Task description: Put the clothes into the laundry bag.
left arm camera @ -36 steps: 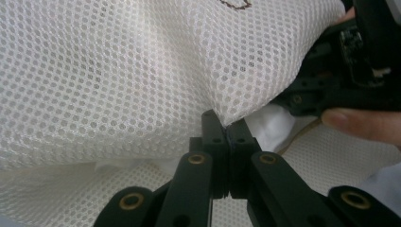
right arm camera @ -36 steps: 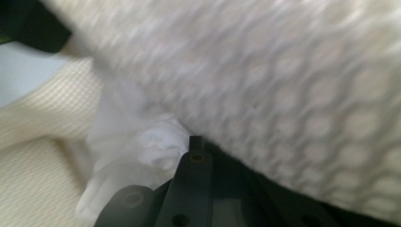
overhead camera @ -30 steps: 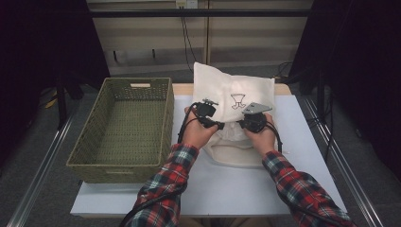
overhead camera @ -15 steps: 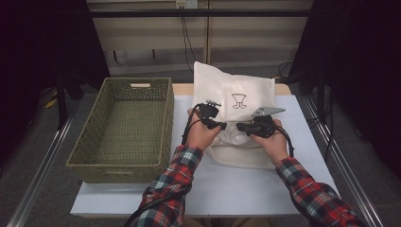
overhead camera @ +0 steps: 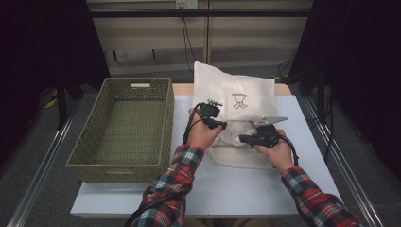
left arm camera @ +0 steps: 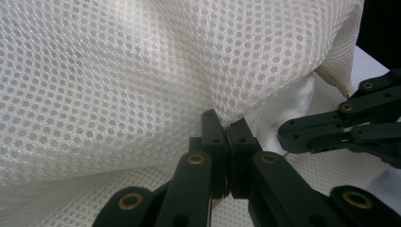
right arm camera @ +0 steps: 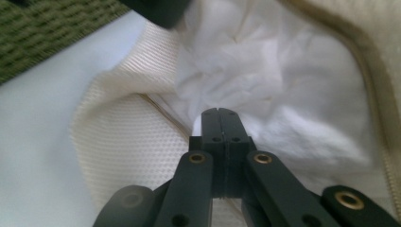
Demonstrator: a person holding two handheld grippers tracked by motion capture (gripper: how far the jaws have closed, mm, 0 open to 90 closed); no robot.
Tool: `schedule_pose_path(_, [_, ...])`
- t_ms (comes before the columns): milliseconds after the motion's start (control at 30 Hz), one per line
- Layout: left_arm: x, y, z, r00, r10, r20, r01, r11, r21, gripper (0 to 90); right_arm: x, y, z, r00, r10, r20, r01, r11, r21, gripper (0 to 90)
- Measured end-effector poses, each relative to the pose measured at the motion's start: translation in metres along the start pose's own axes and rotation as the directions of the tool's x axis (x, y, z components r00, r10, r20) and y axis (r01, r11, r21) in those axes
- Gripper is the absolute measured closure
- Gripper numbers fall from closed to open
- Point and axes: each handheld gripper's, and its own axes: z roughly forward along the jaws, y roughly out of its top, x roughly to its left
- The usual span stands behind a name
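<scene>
1. Left arm: the forearm in a red plaid sleeve [overhead camera: 177, 177] rises from the bottom of the high view, and the hand holds the left hand-held gripper [overhead camera: 218, 124] with its tips pointing to the right of that view.
2. Left hand-held gripper state: in the left gripper view the jaws of the left hand-held gripper [left arm camera: 229, 130] are fully closed and pinch a fold of the cream mesh fabric bag [left arm camera: 142, 71].
3. Right arm: the forearm comes in from the lower right of the high view, and the hand holds the right hand-held gripper [overhead camera: 242, 138] roughly level, tips pointing left toward the other unit.
4. Right hand-held gripper state: in the right gripper view the jaws of the right hand-held gripper [right arm camera: 220, 113] are closed together, with crumpled white cloth [right arm camera: 265, 90] at their tips; whether any cloth is pinched cannot be told.
5. Bag position: the cream mesh fabric bag [overhead camera: 234, 97] lies on the white worktop [overhead camera: 236, 189], extending beyond both units; its open mouth lies between them.
6. White cloth position: it sits inside the bag mouth, directly ahead of the right unit's tips.
7. A green woven rectangular basket [overhead camera: 125, 125] stands on the far side of the left unit from the bag.
</scene>
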Motion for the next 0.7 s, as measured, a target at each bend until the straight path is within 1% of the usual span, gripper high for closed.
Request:
schedule_pose_path(33, [0.0, 0.0, 0.0, 0.9999, 0.001, 0.01, -0.001, 1.0, -0.002, 88.8, -0.001, -0.002, 0.002, 1.0, 0.002, 0.003, -0.002, 1.0, 0.008, 90.0])
schedule_pose_path(100, [-0.001, -0.001, -0.001, 0.9998, -0.004, 0.017, 0.004, 1.0, -0.005, 88.8, -0.002, -0.003, 0.006, 0.9999, -0.002, 0.015, 0.002, 1.0, 0.016, 90.0])
schedule_pose_path(167, [-0.001, -0.001, -0.002, 0.9997, -0.004, 0.025, 0.004, 1.0, -0.008, 88.8, -0.003, -0.004, 0.011, 0.9991, -0.028, 0.033, 0.027, 0.999, 0.03, 90.0])
schedule_pose_path(200, [-0.001, -0.001, -0.003, 0.9996, -0.005, 0.028, 0.005, 0.9999, -0.011, 88.8, -0.003, -0.004, 0.014, 0.9982, -0.035, 0.049, 0.033, 0.999, 0.041, 90.0])
schedule_pose_path(233, [-0.002, -0.002, -0.003, 0.9993, -0.015, 0.035, 0.016, 0.9997, -0.016, 88.8, -0.005, -0.004, 0.017, 0.9975, -0.044, 0.055, 0.041, 0.998, 0.042, 90.0])
schedule_pose_path(300, [0.0, -0.003, -0.004, 0.999, -0.008, 0.044, 0.009, 1.0, -0.002, 88.9, -0.007, -0.005, 0.023, 0.9947, -0.063, 0.082, 0.06, 0.997, 0.041, 90.0])
schedule_pose_path(333, [-0.001, -0.004, -0.003, 0.9985, -0.016, 0.051, 0.016, 0.9999, -0.005, 88.9, -0.007, -0.005, 0.026, 0.9937, -0.065, 0.091, 0.062, 0.997, 0.043, 90.0])
schedule_pose_path(367, [0.0, -0.004, -0.003, 0.9986, -0.014, 0.052, 0.014, 0.9999, -0.003, 88.9, -0.008, -0.005, 0.03, 0.9926, -0.068, 0.1, 0.065, 0.997, 0.028, 90.0])
schedule_pose_path(400, [-0.001, -0.005, -0.003, 0.9982, -0.022, 0.056, 0.022, 0.9998, -0.002, 88.9, -0.01, -0.005, 0.033, 0.992, -0.078, 0.1, 0.076, 0.997, 0.02, 90.0])
schedule_pose_path(467, [0.0, -0.006, -0.003, 0.9975, -0.022, 0.067, 0.022, 0.9998, 0.0, 89.0, -0.01, -0.003, 0.039, 0.9876, -0.094, 0.126, 0.095, 0.996, 0.003, 90.0])
schedule_pose_path(533, [0.001, -0.007, -0.002, 0.9967, -0.024, 0.078, 0.023, 0.9997, 0.007, 89.0, -0.01, 0.0, 0.043, 0.9846, -0.099, 0.144, 0.103, 0.995, -0.016, 90.0])
schedule_pose_path(600, [0.001, -0.008, -0.002, 0.995, -0.035, 0.093, 0.034, 0.9994, 0.009, 89.1, -0.011, 0.003, 0.047, 0.981, -0.11, 0.16, 0.115, 0.993, -0.027, 90.0])
schedule_pose_path(633, [0.002, -0.008, -0.001, 0.9929, -0.041, 0.111, 0.04, 0.9991, 0.011, 89.1, -0.011, 0.004, 0.048, 0.9797, -0.107, 0.17, 0.114, 0.993, -0.032, 90.0])
schedule_pose_path(700, [0.002, -0.009, -0.001, 0.9911, -0.048, 0.124, 0.047, 0.9988, 0.013, 89.2, -0.012, 0.007, 0.053, 0.975, -0.104, 0.197, 0.116, 0.992, -0.055, 90.0])
